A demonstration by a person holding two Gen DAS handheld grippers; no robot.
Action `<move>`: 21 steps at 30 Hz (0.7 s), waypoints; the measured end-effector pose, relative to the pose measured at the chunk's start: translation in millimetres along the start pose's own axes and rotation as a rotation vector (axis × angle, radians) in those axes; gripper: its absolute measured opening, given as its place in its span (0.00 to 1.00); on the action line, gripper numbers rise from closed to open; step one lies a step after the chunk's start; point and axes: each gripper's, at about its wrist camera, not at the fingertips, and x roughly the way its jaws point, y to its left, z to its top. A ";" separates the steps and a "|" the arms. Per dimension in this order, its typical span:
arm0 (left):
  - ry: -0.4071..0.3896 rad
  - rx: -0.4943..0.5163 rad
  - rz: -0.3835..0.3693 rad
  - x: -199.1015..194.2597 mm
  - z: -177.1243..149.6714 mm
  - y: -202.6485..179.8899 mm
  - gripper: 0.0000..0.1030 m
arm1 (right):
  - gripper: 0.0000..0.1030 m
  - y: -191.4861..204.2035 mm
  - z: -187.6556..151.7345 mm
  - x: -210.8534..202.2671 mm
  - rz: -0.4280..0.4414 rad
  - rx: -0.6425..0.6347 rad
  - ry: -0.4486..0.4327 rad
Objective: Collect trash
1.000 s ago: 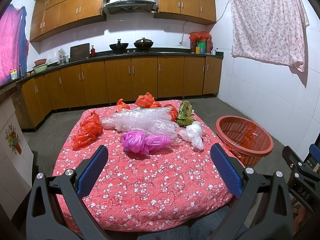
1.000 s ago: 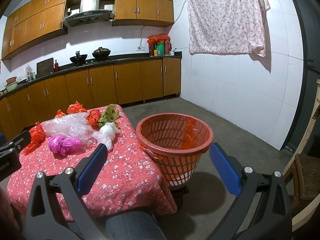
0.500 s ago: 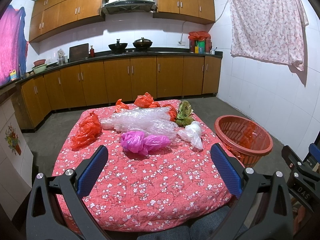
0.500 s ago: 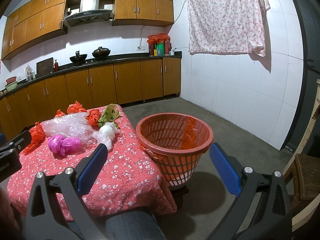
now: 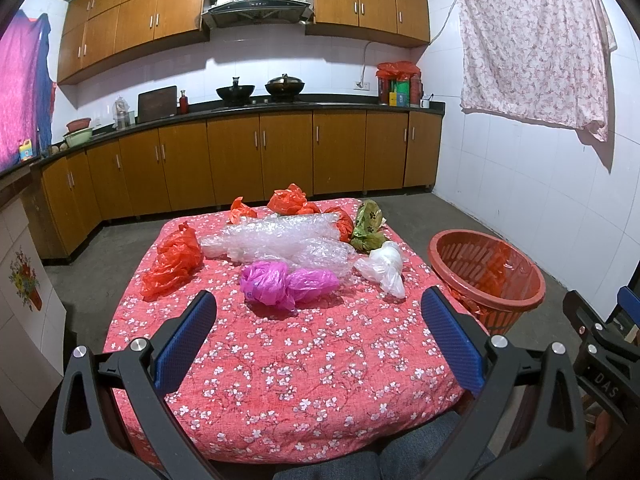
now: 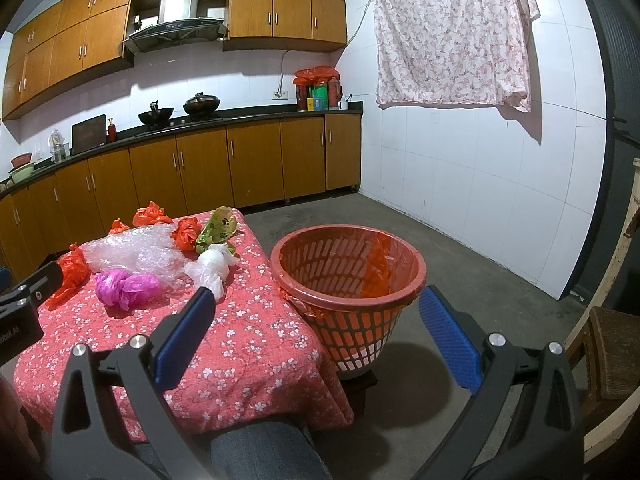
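Trash is lying in a loose cluster on the far half of the table point(image 5: 280, 368), which is wearing a red floral cloth. Red basket point(image 6: 352, 280) is standing just beside the table's right edge, lined with an orange bag; nothing else is showing inside it. Pink bag point(image 5: 286, 282) is sitting nearest the grippers, touching the bubble wrap point(image 5: 280, 240) behind it. White bag point(image 5: 384, 266) is lying toward the basket side, with a green wrapper point(image 5: 368, 226) just behind. Red bag point(image 5: 172, 260) is sprawling at the left, and smaller red bags are sitting along the far edge. Left gripper point(image 5: 318, 344) is hovering over the near cloth, jaws spread wide, gripping nothing. Right gripper point(image 6: 316, 336) is pointing at the basket, jaws likewise spread and empty. A denim-clad knee point(image 6: 260, 452) is showing below.
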 end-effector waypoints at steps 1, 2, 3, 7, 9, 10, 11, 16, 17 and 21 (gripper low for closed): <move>0.000 0.000 0.000 -0.2 -0.1 0.1 0.98 | 0.96 0.0 0.0 0.1 0.000 0.000 0.000; 0.000 0.000 0.000 0.0 0.0 0.0 0.98 | 0.96 0.1 0.0 0.2 0.000 0.000 0.000; 0.000 0.000 0.000 0.1 0.1 -0.1 0.98 | 0.96 0.1 -0.1 0.4 0.000 0.000 0.000; 0.001 0.001 0.004 0.1 -0.1 0.0 0.98 | 0.96 0.5 0.0 1.6 0.001 0.001 0.001; 0.002 0.002 0.009 0.8 -1.0 -0.7 0.98 | 0.96 1.1 0.5 3.3 0.001 0.003 0.004; 0.003 0.001 0.010 0.9 -1.5 -0.4 0.98 | 0.96 1.5 0.5 4.4 0.002 0.004 0.007; 0.005 -0.001 0.011 1.2 -2.9 -1.0 0.98 | 0.96 1.6 -0.6 5.1 0.004 0.006 0.011; 0.023 -0.019 0.024 7.0 -6.0 4.2 0.98 | 0.96 1.8 -3.1 8.2 0.009 0.000 0.025; 0.030 -0.026 0.025 9.7 -6.7 8.5 0.98 | 0.96 0.3 -8.1 18.0 0.011 -0.002 0.027; 0.061 -0.064 0.044 20.3 -9.6 24.7 0.98 | 0.96 5.9 -3.8 29.6 0.025 -0.015 0.026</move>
